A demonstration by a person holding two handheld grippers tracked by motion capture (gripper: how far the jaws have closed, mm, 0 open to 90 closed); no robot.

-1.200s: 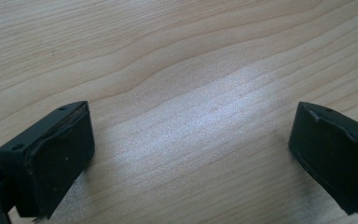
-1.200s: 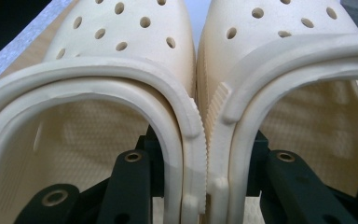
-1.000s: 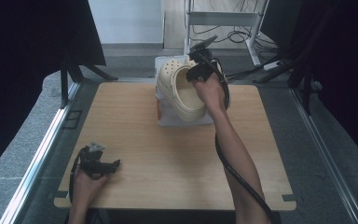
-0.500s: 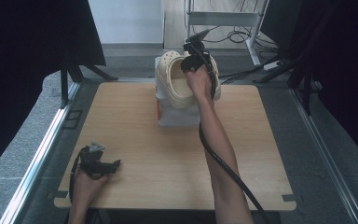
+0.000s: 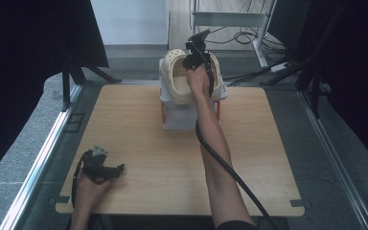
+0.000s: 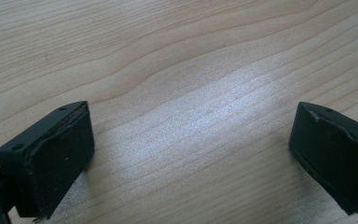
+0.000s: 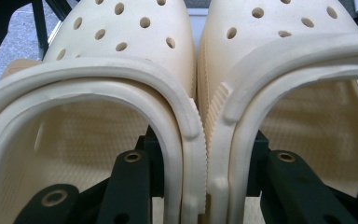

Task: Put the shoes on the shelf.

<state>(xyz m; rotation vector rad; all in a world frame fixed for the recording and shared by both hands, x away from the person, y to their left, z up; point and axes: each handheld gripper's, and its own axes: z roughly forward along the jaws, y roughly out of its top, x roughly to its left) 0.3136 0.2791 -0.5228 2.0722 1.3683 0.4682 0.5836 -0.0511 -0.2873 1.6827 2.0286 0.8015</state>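
Right tongs clamp the touching inner walls of two cream perforated foam clogs, holding the pair over the white box at the wooden worktop's far edge; left tongs wide open, empty, at near-left corner.

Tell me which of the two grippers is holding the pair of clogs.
The right gripper, raised at the far edge of the table, pinches both cream clogs together. The left gripper rests open, holding nothing.

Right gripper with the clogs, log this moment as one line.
right gripper: shut on pair of cream clogs, inner walls pinched | over white rack | left gripper: open, on table
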